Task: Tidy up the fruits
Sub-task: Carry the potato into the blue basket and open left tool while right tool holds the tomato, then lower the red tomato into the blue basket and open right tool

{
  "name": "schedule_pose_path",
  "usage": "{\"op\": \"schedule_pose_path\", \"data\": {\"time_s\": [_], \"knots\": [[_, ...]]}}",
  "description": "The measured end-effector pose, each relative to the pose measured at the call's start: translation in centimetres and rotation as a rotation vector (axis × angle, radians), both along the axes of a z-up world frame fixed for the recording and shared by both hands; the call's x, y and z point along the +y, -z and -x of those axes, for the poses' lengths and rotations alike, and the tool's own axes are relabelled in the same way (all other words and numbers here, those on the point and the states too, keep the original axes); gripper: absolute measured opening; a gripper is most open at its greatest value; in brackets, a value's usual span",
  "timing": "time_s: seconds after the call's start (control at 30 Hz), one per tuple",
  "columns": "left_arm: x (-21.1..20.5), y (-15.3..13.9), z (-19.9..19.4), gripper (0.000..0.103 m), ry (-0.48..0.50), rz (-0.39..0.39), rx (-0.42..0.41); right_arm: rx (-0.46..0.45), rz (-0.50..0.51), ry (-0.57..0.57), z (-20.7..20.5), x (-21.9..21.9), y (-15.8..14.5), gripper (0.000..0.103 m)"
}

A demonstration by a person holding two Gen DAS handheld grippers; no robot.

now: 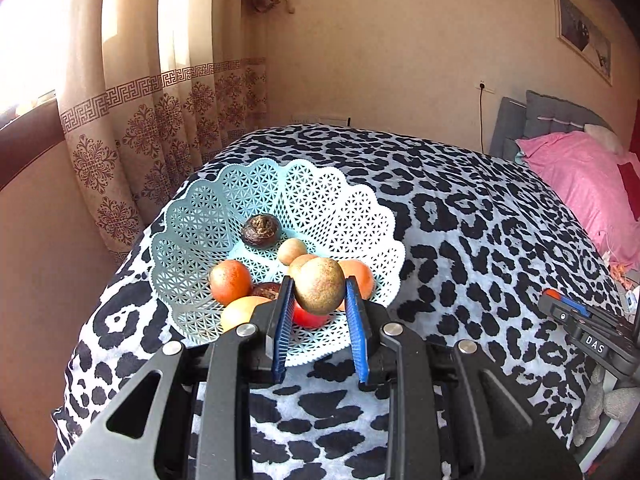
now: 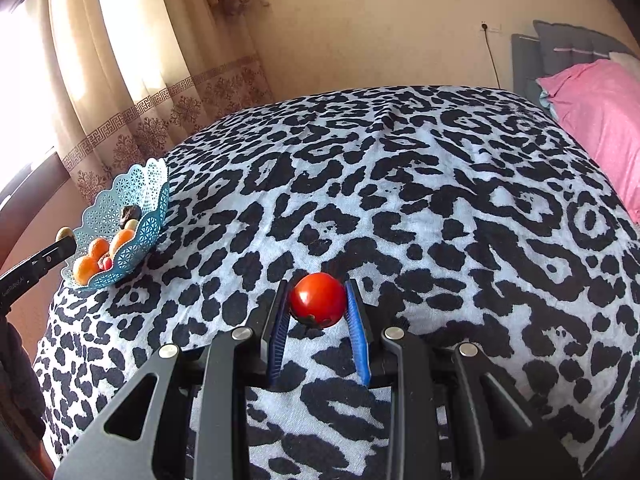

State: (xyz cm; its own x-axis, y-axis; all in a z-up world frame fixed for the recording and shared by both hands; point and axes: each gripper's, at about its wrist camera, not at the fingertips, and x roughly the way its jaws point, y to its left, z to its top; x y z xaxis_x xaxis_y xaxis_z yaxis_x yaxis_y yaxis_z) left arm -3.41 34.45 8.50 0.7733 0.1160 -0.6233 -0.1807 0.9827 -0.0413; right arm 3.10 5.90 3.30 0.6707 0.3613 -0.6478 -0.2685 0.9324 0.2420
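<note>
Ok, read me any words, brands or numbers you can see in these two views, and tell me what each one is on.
"DAS": white letters on the right gripper, seen at the edge of the left wrist view.
Small white print on the left gripper in the right wrist view: too blurred to read.
The framed picture on the wall: no readable text.

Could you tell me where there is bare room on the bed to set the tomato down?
The blanket lies bare from the basket across to the pink pillow. The basket itself is crowded with fruit. The right tool holds the tomato over open blanket.

red fruit (image 1: 310,318) half hidden behind gripper (image 1: 319,294)
</note>
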Motion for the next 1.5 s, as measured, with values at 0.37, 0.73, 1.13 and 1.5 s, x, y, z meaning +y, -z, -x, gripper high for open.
{"op": "schedule_pose_path", "data": {"time_s": [0.37, 0.73, 1.13, 1.5], "knots": [[2.9, 0.9, -2.3, 0.026, -0.053, -0.016, 0.019, 0.008, 0.008, 0.005, -0.1, 0.0, 0.3, 0.028], [3.3, 2.2, -4.4, 0.026, -0.039, -0.017, 0.043, 0.007, 0.009, 0.009, 0.0, 0.2, 0.2, 0.028], [3.6, 2.9, -5.1, 0.033, -0.023, -0.001, 0.049, 0.008, 0.02, -0.001, 0.5, 1.2, -0.2, 0.028], [5.7, 0.6, -2.4, 0.069, -0.048, 0.039, -0.03, 0.009, 0.022, -0.05, 0.6, 3.7, -1.0, 0.028]]}}
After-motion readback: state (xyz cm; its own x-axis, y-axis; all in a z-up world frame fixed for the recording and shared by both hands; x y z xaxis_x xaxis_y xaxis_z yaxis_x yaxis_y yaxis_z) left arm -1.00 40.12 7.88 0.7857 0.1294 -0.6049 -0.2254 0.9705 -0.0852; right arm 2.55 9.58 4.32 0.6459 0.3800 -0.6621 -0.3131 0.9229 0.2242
